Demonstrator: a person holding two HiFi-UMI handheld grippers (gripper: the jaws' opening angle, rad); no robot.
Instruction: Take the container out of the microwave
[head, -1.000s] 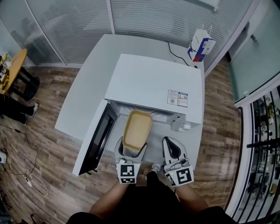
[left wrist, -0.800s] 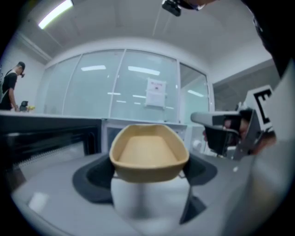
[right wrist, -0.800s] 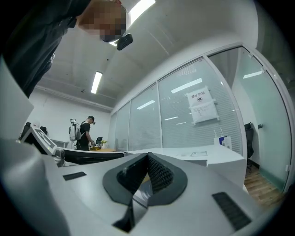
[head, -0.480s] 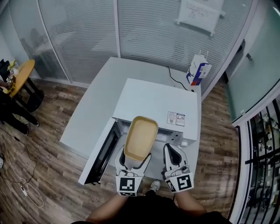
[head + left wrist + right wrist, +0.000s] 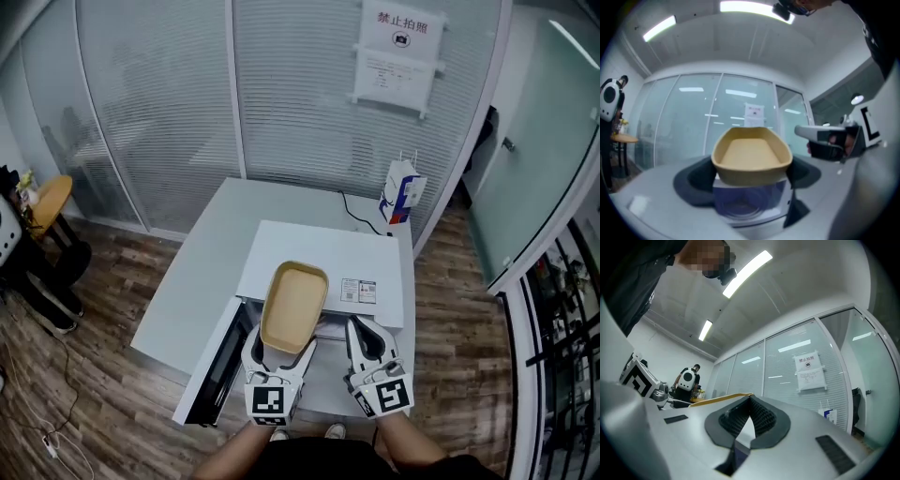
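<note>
A tan oblong container [image 5: 293, 306] hangs level in the air above the front of the white microwave [image 5: 323, 261], and it looks empty. My left gripper [image 5: 281, 345] is shut on its near end. In the left gripper view the container [image 5: 751, 157] sits between the dark pads [image 5: 696, 180], with the microwave's open cavity [image 5: 747, 206] below it. My right gripper [image 5: 364, 330] is shut and holds nothing, just right of the container. In the right gripper view its ribbed pads [image 5: 754, 417] meet, and the container's rim [image 5: 723, 398] shows to the left.
The microwave door [image 5: 217, 373] hangs open to the left, over the white table's [image 5: 192, 281] front edge. A white and blue paper bag [image 5: 400, 199] stands at the table's back right corner, with a cable beside it. Glass partition walls run behind. A person with a backpack [image 5: 686, 379] stands far off.
My left gripper has lifted the container from the mouth of the microwave up above its top. The right gripper rose alongside it, still shut. The head view has pulled back and up.
</note>
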